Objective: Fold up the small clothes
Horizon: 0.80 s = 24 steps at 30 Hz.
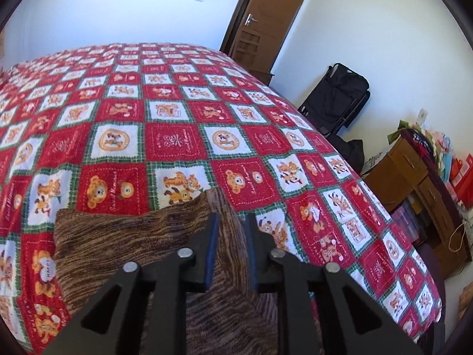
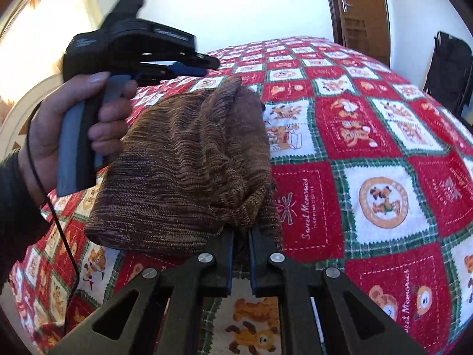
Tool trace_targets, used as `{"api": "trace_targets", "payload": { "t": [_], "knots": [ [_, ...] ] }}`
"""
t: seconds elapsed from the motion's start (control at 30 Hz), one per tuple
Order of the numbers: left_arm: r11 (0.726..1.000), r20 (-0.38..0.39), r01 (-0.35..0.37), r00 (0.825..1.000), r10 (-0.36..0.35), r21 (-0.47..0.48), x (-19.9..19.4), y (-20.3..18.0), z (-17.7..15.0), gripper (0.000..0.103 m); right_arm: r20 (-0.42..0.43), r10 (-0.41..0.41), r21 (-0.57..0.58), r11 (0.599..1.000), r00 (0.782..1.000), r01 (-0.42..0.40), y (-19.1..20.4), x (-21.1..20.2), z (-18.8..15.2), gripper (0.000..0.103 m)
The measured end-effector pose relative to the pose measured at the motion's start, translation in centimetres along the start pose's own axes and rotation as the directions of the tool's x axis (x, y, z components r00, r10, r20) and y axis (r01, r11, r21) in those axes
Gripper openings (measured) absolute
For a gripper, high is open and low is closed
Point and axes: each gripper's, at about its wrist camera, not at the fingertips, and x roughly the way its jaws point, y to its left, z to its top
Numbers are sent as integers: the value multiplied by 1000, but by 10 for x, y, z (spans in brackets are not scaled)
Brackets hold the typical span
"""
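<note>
Here the brown knit garment (image 2: 189, 165) hung bunched above the red patchwork bedspread (image 2: 369, 153), its edge clamped in the right gripper (image 2: 241, 248), while the left gripper (image 1: 232, 230) stood slightly parted around another fold, pads not pressing.

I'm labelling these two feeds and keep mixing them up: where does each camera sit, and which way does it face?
Left wrist view: on the left tongs, looking down along them over the brown knit garment and the bedspread toward the door; only its own fingers show.
Right wrist view: on the right tongs, shut on the garment, facing across the bed; the left hand and left tongs show.
Shared: garment, bedspread, door.
</note>
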Motion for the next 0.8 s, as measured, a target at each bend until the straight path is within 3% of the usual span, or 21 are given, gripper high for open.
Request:
{"api": "trace_targets", "payload": {
  "t": [0.07, 0.17, 0.23, 0.3, 0.47, 0.53, 0.6, 0.63, 0.67, 0.7, 0.8],
  "knots": [
    [999, 16, -17, 1000, 17, 28, -11, -2, -6, 29, -3, 14, 38, 999, 1000, -14, -7, -1, 0, 10],
    [995, 62, -67, 996, 62, 71, -36, -2, -26, 46, 26, -29, 60, 998, 999, 28, -15, -13, 1, 26],
    [990, 106, -108, 989, 98, 91, -56, 2, -44, 64, 63, -47, 46, 998, 997, 44, -15, -24, 6, 41],
    [986, 145, -141, 981, 128, 85, -74, 10, -65, 71, 89, -29, 29, 999, 996, 27, -12, -30, 16, 47],
    [982, 126, -188, 975, 183, 25, -83, 29, -109, 71, 111, 57, -38, 998, 992, -53, 4, -16, 58, 47],
    [985, 98, -173, 980, 172, 5, -77, 34, -120, 71, 60, 136, -37, 990, 989, -134, 11, 8, 79, 47],
    [984, 99, -177, 979, 177, -12, -73, 37, -130, 72, 1, 145, -26, 989, 989, -145, 13, 37, 96, 47],
    [984, 106, -179, 978, 179, -13, -71, 38, -132, 73, -23, 126, -33, 991, 992, -127, 15, 51, 102, 43],
    [983, 107, -181, 977, 182, -20, -68, 39, -133, 74, -43, 102, -39, 994, 994, -103, 16, 64, 106, 31],
    [984, 108, -177, 978, 178, -24, -69, 40, -133, 74, -75, 82, -29, 996, 994, -84, 13, 81, 109, 7],
    [984, 118, -174, 977, 176, -22, -70, 39, -134, 82, -74, 15, 8, 1000, 997, -14, -2, 91, 111, 7]
  ]
}}
